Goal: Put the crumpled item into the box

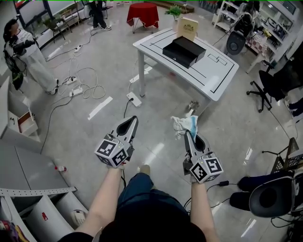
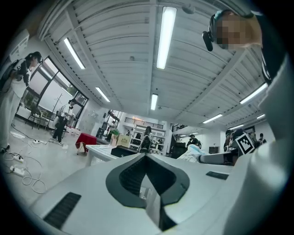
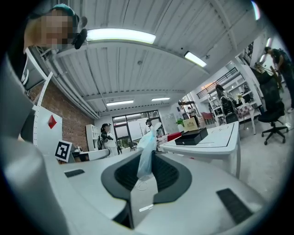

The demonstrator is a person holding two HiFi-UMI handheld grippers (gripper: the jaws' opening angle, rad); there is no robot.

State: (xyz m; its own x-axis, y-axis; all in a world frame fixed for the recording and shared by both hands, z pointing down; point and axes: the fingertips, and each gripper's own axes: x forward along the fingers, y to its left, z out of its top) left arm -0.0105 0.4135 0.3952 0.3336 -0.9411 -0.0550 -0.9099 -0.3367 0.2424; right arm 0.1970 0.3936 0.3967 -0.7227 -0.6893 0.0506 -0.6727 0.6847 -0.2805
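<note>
My right gripper (image 1: 191, 133) is shut on a crumpled white and pale blue item (image 1: 185, 125), which sticks up past the jaw tips (image 3: 147, 156). Both grippers are held out over the grey floor, pointing toward a white table (image 1: 213, 80). On that table sits an open black box (image 1: 183, 50), also seen far off in the right gripper view (image 3: 192, 136). My left gripper (image 1: 132, 121) is beside the right one, jaws together with nothing between them (image 2: 146, 158). In the left gripper view the crumpled item (image 2: 192, 153) shows at the right.
A tan cardboard carton (image 1: 187, 27) stands behind the black box. A red-covered table (image 1: 143, 13) is at the back. Cables and power strips (image 1: 78, 90) lie on the floor left. Black office chairs (image 1: 277, 78) stand right. A person in white (image 1: 28, 56) stands far left.
</note>
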